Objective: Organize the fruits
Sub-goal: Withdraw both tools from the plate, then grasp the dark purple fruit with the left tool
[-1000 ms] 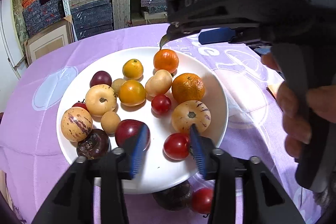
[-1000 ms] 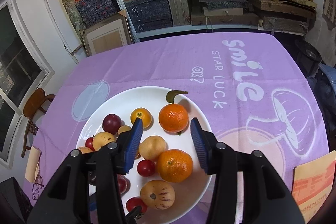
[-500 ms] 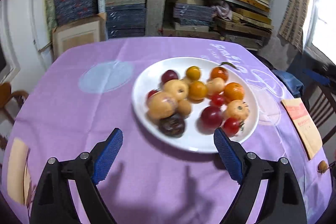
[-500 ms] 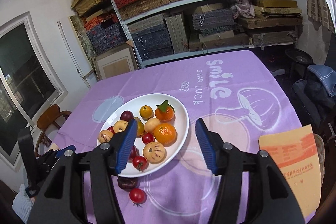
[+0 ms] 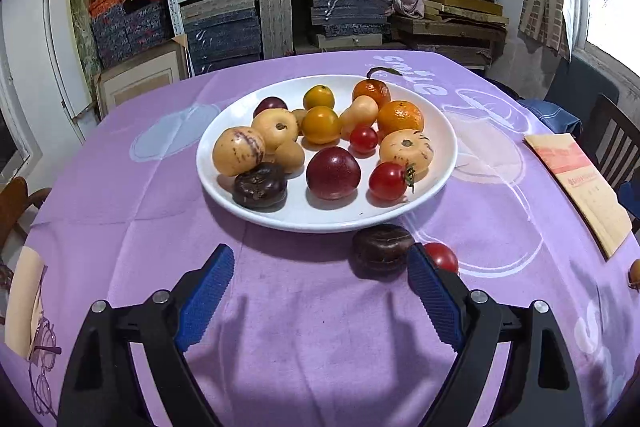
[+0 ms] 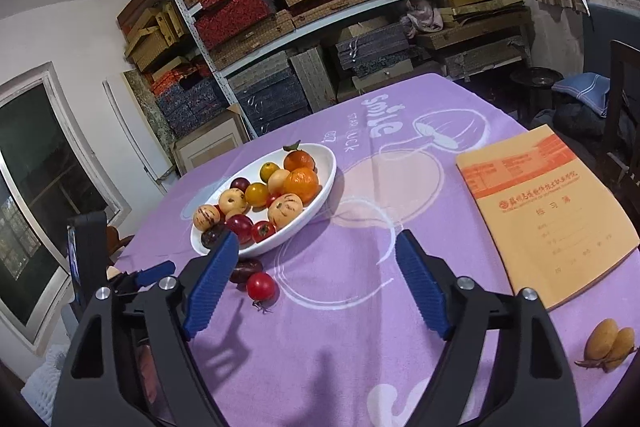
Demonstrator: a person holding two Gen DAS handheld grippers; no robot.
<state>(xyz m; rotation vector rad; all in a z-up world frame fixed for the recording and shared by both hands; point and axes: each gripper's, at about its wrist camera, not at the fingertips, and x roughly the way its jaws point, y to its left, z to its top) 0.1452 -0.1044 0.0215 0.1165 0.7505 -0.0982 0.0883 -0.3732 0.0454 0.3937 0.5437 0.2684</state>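
**Fruit on the plate, two strays beside it**

Left wrist view: the left gripper (image 5: pixel 320 279) hovers over the purple tablecloth (image 5: pixel 120 187) with its two blue fingers (image 5: pixel 206 297) spread wide and nothing between them. Beyond sits one white plate (image 5: pixel 400 215) holding fourteen fruits, as far as they can be counted: two oranges (image 5: pixel 400 116), two small yellow-orange fruits (image 5: pixel 320 124), three pale streaked melons (image 5: pixel 238 151), two red tomatoes (image 5: pixel 387 181), two dark red plums (image 5: pixel 333 172), one wrinkled dark fruit (image 5: pixel 260 185), one tan pear-shaped fruit (image 5: pixel 360 111) and one small brown round fruit (image 5: pixel 290 157) — a further one seems half hidden behind the melons. Off the plate, just in front of its rim, lie one dark wrinkled fruit on the cloth (image 5: pixel 382 249) and one loose tomato (image 5: pixel 442 255), the latter partly covered by the right-hand finger. One tan booklet (image 5: pixel 580 187) lies at the right, its far edge distorted by the lens.

Right wrist view: the right gripper (image 6: pixel 316 279) has its jaws opening over bare cloth, with nothing between them. The plate sits ahead to the left — its fruit crowded and overlapping, too small to count surely. The loose tomato and the dark fruit lie beside the left finger (image 6: pixel 210 285), which hides part of the dark one. Two yellow-brown oval fruits (image 6: pixel 608 341) rest near the bottom right edge. The left gripper's tip shows at the far left, mostly cut off.
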